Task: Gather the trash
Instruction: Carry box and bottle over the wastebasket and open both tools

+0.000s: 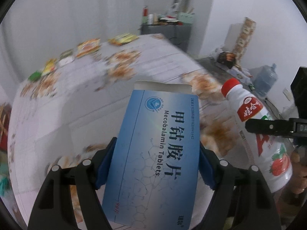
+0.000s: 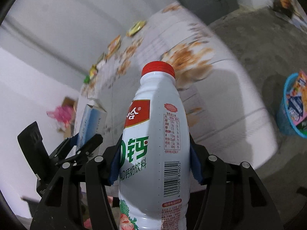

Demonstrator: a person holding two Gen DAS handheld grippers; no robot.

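A blue medicine box (image 1: 159,115), printed "Mecobalamin Tablets" and with its top flap open, stands between the blue pads (image 1: 104,164) of my left gripper (image 1: 157,143), which is shut on its two sides. My right gripper (image 2: 155,140) is shut on a white milk-drink bottle (image 2: 155,115) with a red cap, clamped around its middle. In the left wrist view the bottle (image 1: 247,105) leans at the right, with one black finger (image 1: 268,127) across it. The right wrist view has the box (image 2: 92,122) at the left. Both things hang above the table (image 1: 76,105).
The table wears a white cloth with orange flowers. Several snack wrappers (image 1: 88,47) lie along its far edge by the wall. On the floor to the right stands a blue bin (image 2: 284,122) with packets inside. A grey cabinet (image 1: 167,32) and a water jug (image 1: 266,78) stand beyond.
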